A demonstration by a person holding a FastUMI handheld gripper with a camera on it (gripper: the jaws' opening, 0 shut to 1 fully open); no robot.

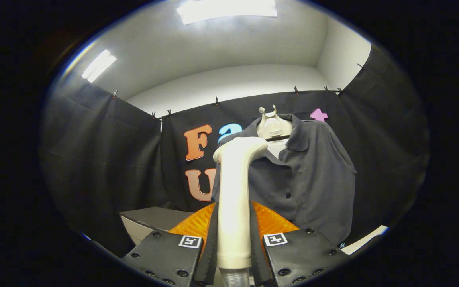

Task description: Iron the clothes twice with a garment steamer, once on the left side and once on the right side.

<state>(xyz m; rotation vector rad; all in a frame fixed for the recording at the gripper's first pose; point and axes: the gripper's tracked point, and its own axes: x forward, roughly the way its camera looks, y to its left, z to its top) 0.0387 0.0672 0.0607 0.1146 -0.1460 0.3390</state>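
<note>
Gripping the garment steamer [235, 191] by its upright handle, your tongs [233, 243] are closed in tight, one finger pressed to each flank, and the ribbed hose leaves the handle's base right between them. Follow the handle up and the head bends over toward the shirt [309, 179], its nose sitting at the placket just below the collar. Whether it is actually touching the fabric I can't tell from here.

My read: you are at the top of a pass, head up by the collar, nothing drawn down the cloth yet. Which of the two passes this is, the frame won't say. The next move calls for a steady downward sweep along one front panel, head kept flat to the fabric, handle kept upright in the grip so it doesn't twist. Watch that hose; it could drag.

Beyond the steamer head hangs the shirt on its hanger [273, 125], collar open, two dark buttons showing down the front. Below the shirt's hem, off to the side away from the steamer, a pale tabletop [363, 239] edge peeks out.

The count: one steamer, one shirt, one hanger.
</note>
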